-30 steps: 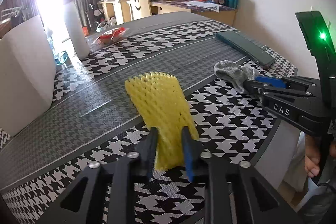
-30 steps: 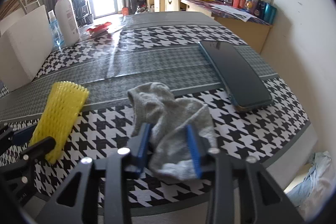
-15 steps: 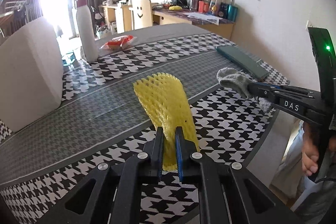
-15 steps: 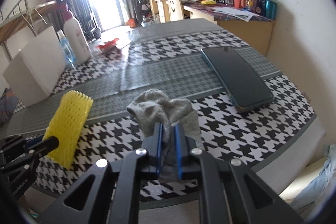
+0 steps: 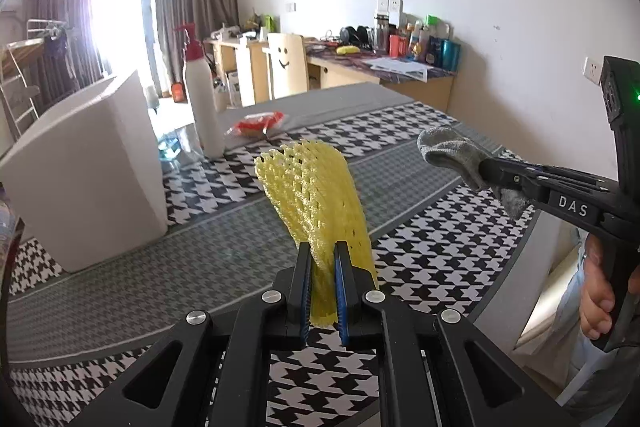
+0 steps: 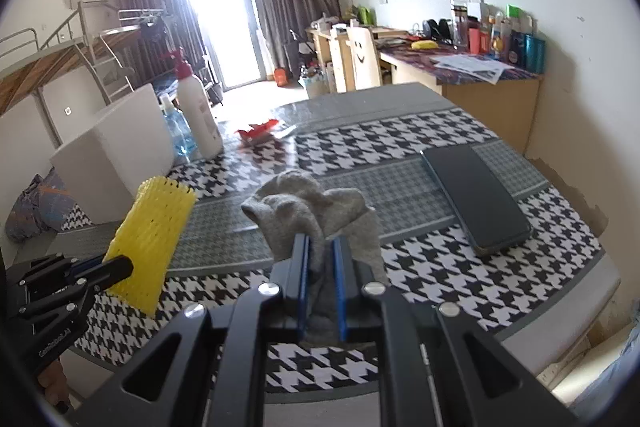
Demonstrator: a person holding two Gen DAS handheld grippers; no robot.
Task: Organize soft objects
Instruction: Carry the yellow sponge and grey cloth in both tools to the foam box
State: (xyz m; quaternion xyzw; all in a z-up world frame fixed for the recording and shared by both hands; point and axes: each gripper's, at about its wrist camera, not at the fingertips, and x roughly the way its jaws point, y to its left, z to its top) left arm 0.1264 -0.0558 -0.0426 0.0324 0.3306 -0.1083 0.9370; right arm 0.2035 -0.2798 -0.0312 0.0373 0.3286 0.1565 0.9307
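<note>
A yellow foam net sleeve [image 5: 316, 195] sticks up from my left gripper [image 5: 322, 259], which is shut on its lower end and holds it above the houndstooth tablecloth [image 5: 420, 251]. The same yellow foam net sleeve [image 6: 150, 227] shows at the left of the right wrist view, with the left gripper [image 6: 116, 267] clamped on it. My right gripper [image 6: 320, 255] is shut on a crumpled grey sock [image 6: 304, 207], lifted off the table. In the left wrist view the grey sock [image 5: 452, 151] hangs from the right gripper [image 5: 486, 169], held by a person's hand [image 5: 600, 291].
A white box [image 5: 84, 167] stands at the left of the table, with a white bottle with a red cap [image 5: 202, 99] behind it. A red wrapper [image 6: 258, 131] lies further back. A dark flat case [image 6: 476, 195] rests on the right side. Beyond the table stand a desk [image 6: 460, 75] and a chair.
Both grippers closed: the left on the yellow sleeve, the right on the grey sock. Both then rose, lifting the sleeve and sock off the tablecloth.
</note>
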